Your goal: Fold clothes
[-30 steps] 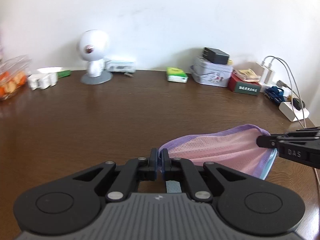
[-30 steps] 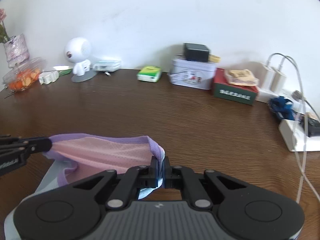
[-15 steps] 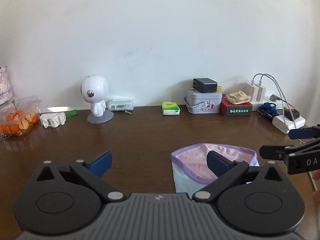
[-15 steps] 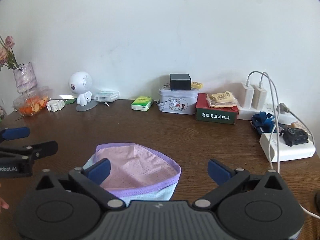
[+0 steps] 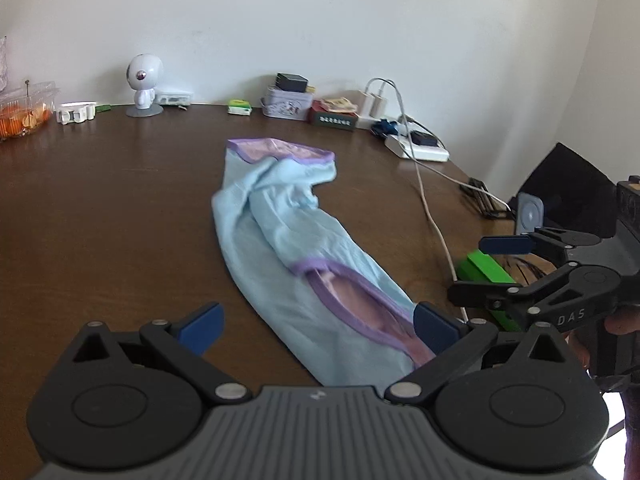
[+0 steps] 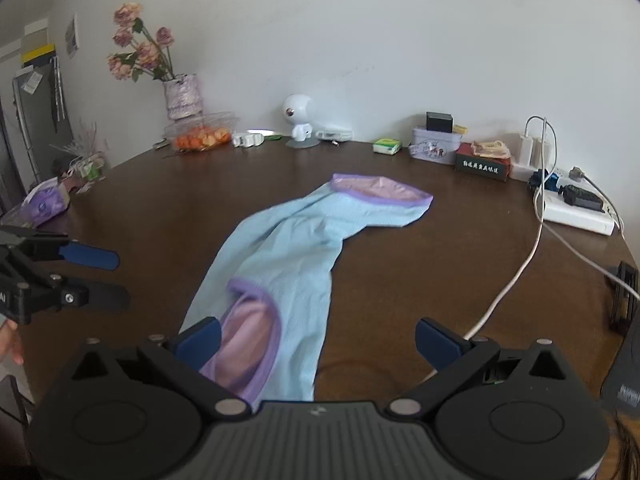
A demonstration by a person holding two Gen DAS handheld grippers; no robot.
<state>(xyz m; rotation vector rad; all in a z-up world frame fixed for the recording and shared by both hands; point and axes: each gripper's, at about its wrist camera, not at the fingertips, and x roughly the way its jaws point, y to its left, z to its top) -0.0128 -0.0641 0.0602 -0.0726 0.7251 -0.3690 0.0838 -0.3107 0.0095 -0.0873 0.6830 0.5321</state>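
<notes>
On the brown tabletop (image 5: pixel 100 208) lies the light blue garment (image 5: pixel 296 256), flat and loose, its near end between my left tongs (image 5: pixel 316 326) and just left of my right tongs (image 6: pixel 316 338). Both tongs are spread wide, gripping nothing. Its long axis runs away from me, purple-trimmed openings at both ends, the far one toward the wall.

Dark wooden table (image 5: pixel 104 216). Light-blue garment (image 5: pixel 280 240), purple-trimmed, lies flat, running ahead from between the spread fingers. Tin (image 6: pixel 434 146), white power strip (image 6: pixel 580 214) beyond, right.
</notes>
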